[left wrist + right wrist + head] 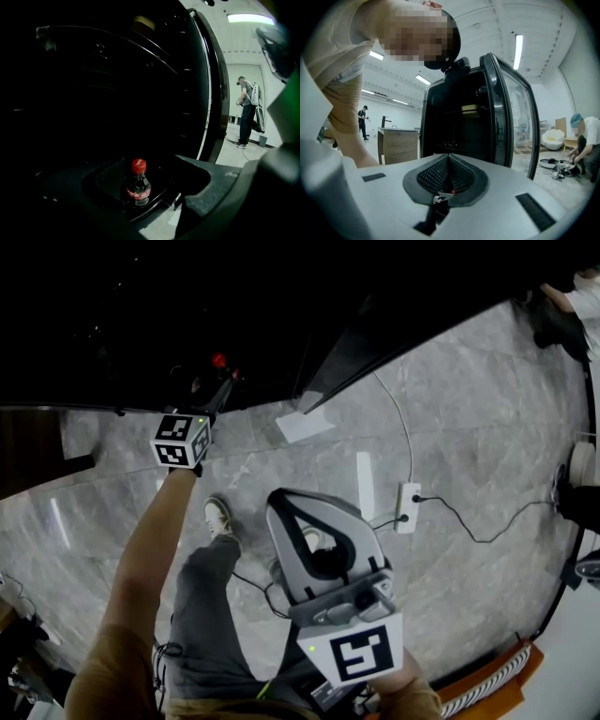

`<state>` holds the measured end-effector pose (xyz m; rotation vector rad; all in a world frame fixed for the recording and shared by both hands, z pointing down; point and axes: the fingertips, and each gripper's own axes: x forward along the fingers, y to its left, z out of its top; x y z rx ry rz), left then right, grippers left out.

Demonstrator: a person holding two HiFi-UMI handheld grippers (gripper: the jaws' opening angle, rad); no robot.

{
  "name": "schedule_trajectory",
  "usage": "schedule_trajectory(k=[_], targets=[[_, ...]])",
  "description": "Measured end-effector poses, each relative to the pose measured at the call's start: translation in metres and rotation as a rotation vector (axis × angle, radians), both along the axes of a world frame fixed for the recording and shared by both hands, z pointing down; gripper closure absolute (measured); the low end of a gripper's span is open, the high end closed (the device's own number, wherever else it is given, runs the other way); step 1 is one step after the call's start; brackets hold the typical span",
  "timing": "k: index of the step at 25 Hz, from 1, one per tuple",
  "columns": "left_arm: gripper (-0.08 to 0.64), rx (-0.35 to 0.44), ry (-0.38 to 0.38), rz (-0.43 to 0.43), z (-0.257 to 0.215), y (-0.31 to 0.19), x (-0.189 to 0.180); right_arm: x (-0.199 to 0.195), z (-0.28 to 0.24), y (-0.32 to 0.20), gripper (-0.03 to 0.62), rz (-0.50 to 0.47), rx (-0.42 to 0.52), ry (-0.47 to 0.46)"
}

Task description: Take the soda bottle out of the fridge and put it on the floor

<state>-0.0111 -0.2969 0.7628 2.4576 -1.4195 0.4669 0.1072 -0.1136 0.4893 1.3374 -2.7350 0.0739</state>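
left claw [217, 381] stands wide, its pads clear of the soda bottle [138, 183], which stands upright between them, low inside the dark fridge [213, 93]. right claw [449, 164] is closed, pads together on nothing, above the grey floor [469, 427].

A large, bright test hall or lab, arranged to look partly like a home kitchen.

A black fridge [459, 126] with a glass door [513, 112] stands freely on a grey stone-tile floor [469, 409], not built into any wall. Long strip lights [518, 44] run across a high white ceiling. A white power strip [408, 506] and loose cables [487, 531] lie on the tiles. Behind stands a wooden cabinet [398, 145] with a tap [384, 121]. Other people are working around: one standing far off [363, 123], one wearing a backpack rig [246, 112], one bent over equipment on the floor [586, 140].
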Motion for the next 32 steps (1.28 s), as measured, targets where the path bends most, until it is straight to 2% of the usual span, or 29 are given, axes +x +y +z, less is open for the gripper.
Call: schedule_trajectory(k=[6, 9, 14, 17, 23, 32], targets=[[0.258, -0.006, 0.023, 0.003, 0.029, -0.009, 0.008, 0.010, 0.025, -0.006, 0.591, 0.042, 0.008, 0.013], [0.241, 0.004, 0.034, -0.028, 0.042, -0.017, 0.004, 0.009, 0.037, -0.006, 0.591, 0.042, 0.023, 0.024], [0.230, 0.002, 0.018, -0.032, 0.055, -0.030, 0.006, 0.013, 0.051, -0.007, 0.589, 0.057, 0.016, 0.031], [0.229, -0.016, 0.033, -0.064, 0.066, -0.033, 0.006, 0.010, 0.054, -0.011, 0.591, 0.048, 0.022, 0.032], [0.229, -0.027, 0.014, -0.084, 0.086, -0.048, 0.006, 0.006, 0.063, -0.020, 0.590, 0.049, 0.025, 0.021], [0.230, -0.055, 0.009, -0.074, 0.110, -0.056, 0.003, -0.012, 0.073, -0.029, 0.591, 0.058, 0.012, -0.016]])
